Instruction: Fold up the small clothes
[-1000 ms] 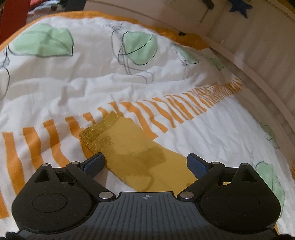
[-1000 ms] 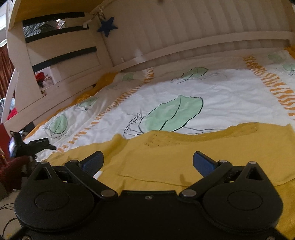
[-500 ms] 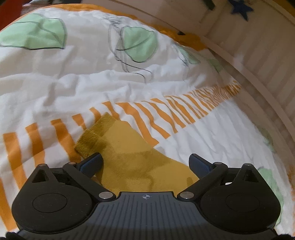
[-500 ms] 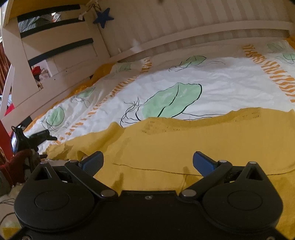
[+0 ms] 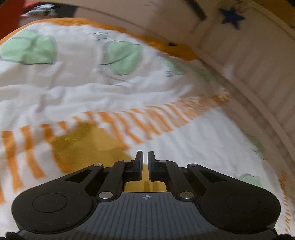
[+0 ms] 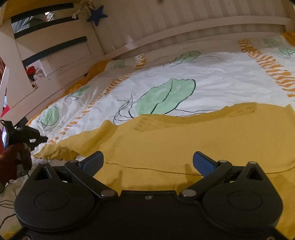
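Observation:
A mustard-yellow knit garment [image 6: 193,140] lies spread flat on the bed. Its sleeve [image 5: 88,145] reaches up to the left in the blurred left wrist view. My left gripper [image 5: 145,157] has its jaws almost together over the sleeve's near part; yellow cloth shows just behind the fingers, and I cannot see cloth pinched between the tips. My right gripper [image 6: 147,162] is open, its blue pads [image 6: 202,163] low over the garment's body on either side of a seam line.
The bed cover [image 6: 212,77] is white with green leaves and orange stripes. A white slatted bed frame [image 6: 166,24] runs along the far side, with a blue star [image 6: 96,15] hanging. Dark gear and red cloth [image 6: 12,144] lie at the left edge.
My left gripper's jaws have closed from wide open to almost touching, and the left view is now blurred by motion. My right gripper has stayed open and dropped closer over the garment.

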The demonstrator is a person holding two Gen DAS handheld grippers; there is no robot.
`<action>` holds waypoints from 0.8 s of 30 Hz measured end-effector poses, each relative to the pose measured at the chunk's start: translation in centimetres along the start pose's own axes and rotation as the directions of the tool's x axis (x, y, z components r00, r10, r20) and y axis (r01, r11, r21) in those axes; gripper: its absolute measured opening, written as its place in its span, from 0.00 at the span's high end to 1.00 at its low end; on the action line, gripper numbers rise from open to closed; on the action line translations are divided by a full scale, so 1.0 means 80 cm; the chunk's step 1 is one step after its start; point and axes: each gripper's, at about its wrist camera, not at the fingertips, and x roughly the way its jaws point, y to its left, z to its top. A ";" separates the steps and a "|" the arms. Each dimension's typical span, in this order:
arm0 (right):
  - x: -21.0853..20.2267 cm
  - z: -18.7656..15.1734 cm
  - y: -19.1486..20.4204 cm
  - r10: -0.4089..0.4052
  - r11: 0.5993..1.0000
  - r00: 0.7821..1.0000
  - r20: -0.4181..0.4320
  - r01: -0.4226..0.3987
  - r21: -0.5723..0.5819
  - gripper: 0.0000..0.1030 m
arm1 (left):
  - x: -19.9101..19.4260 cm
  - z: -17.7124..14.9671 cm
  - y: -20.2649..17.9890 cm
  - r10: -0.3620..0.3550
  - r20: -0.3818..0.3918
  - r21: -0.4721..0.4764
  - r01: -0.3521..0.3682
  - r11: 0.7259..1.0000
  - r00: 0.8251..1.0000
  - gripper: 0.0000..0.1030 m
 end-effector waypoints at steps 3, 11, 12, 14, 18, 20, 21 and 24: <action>0.002 0.001 -0.008 -0.015 1.000 1.000 -0.009 0.015 0.017 0.00 | -0.005 -0.008 -0.028 -0.026 0.020 0.084 0.024 0.996 0.999 0.94; 0.001 0.006 -0.024 -0.016 0.996 1.000 -0.026 0.018 0.085 0.00 | -0.011 0.009 0.047 0.042 0.104 -0.120 -0.029 0.992 0.994 0.20; 0.002 0.005 -0.024 -0.012 0.996 0.999 -0.032 0.015 0.092 0.00 | -0.014 0.012 0.059 0.064 0.107 -0.170 -0.045 0.984 0.992 0.20; 0.004 0.004 -0.023 0.002 0.995 0.999 -0.043 0.003 0.104 0.00 | -0.017 0.014 0.083 0.117 0.097 -0.255 -0.089 0.963 0.988 0.20; 0.005 0.001 -0.011 0.031 0.997 0.999 -0.044 -0.027 0.077 0.00 | -0.014 0.009 0.121 0.117 0.042 -0.411 -0.089 0.907 0.992 0.20; 0.004 0.000 -0.005 0.037 0.998 0.999 -0.038 -0.035 0.045 0.00 | -0.010 0.008 0.124 0.118 0.027 -0.409 -0.096 0.907 0.993 0.18; 0.004 -0.001 -0.002 0.038 0.999 0.999 -0.036 -0.037 0.031 0.00 | -0.006 0.009 0.121 0.121 0.015 -0.388 -0.106 0.916 0.993 0.17; 0.005 -0.003 0.000 0.041 0.999 0.998 -0.043 -0.040 0.017 0.00 | 0.003 0.006 0.112 0.105 -0.005 -0.342 -0.101 0.934 0.994 0.14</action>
